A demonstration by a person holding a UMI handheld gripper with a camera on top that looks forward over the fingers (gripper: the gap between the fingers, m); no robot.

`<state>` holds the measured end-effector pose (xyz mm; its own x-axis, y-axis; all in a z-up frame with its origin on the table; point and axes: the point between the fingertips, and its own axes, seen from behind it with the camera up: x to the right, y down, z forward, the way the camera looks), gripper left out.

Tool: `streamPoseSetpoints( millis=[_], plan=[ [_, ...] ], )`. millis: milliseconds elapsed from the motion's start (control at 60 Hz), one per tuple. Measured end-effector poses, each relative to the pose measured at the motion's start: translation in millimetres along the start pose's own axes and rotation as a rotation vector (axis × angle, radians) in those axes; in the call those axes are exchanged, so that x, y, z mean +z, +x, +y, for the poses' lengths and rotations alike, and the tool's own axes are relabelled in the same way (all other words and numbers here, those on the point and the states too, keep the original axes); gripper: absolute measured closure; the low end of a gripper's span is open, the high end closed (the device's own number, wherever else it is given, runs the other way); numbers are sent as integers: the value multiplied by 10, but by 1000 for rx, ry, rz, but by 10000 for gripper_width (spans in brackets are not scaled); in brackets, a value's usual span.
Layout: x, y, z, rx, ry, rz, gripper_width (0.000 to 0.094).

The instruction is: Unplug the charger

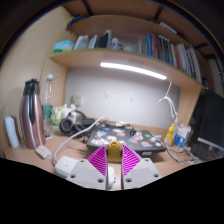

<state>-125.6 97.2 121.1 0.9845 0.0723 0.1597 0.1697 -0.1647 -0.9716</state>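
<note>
My gripper [113, 152] points across a cluttered desk. Its two fingers, with pink pads [98, 160], are drawn together on a small yellow rounded piece [112, 148], which looks like the charger. It sits pinched between the fingertips with no gap on either side. A white strip of it shows lower down between the fingers. A white power strip [64, 165] lies on the desk just left of the left finger, with a white cable [45, 152] running off to the left.
A steel flask [33, 112] stands at the left. A dark tray of small items [120, 135] lies beyond the fingers. A yellow bottle [170, 134] and a dark monitor [208, 120] stand at the right. A lit bookshelf [120, 60] hangs above.
</note>
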Motion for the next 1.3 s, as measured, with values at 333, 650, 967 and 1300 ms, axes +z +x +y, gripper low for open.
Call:
streamPoseSetpoints(
  millis=[333, 650, 967, 1300],
  plan=[
    [-195, 591, 95, 73, -98, 4, 738],
    [-40, 558, 1223, 78, -408, -51, 684],
    [213, 526, 1369, 70, -455, -46, 601],
    [-37, 614, 1173, 141, -381, -78, 58]
  ],
)
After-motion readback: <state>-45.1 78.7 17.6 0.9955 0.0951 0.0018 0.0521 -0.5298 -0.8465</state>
